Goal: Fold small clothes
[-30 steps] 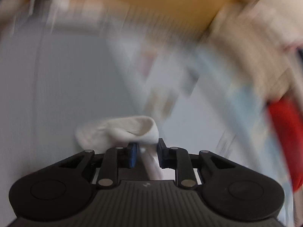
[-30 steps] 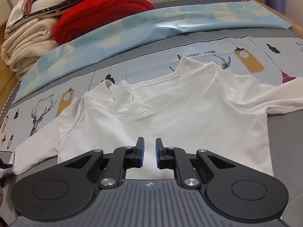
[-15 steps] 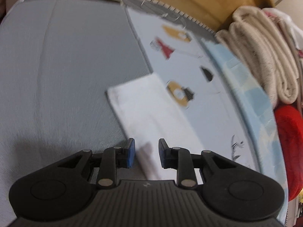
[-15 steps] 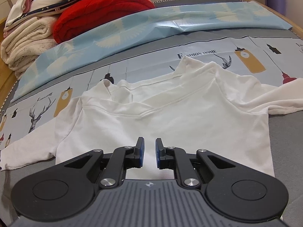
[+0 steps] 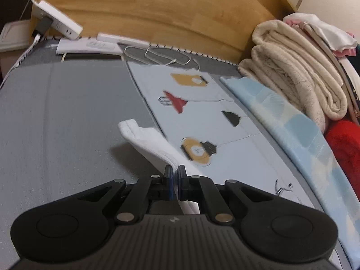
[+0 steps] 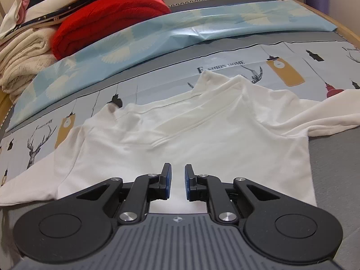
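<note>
My left gripper (image 5: 175,172) is clamping its blue-padded jaws on the white sleeve (image 5: 148,145) of the shirt, the cuff end hanging lifted above the grey bed cover (image 5: 67,112) and casting a shadow there. My right gripper (image 6: 178,177) is hovering with jaws apart over the hem of the white shirt (image 6: 191,139), which is lying spread flat across the printed sheet (image 6: 225,67) and the grey cover. Beyond it, a light blue cloth (image 6: 180,29), a red blanket (image 6: 108,18) and folded cream blankets (image 5: 299,76) are lining the bed's edge.
</note>
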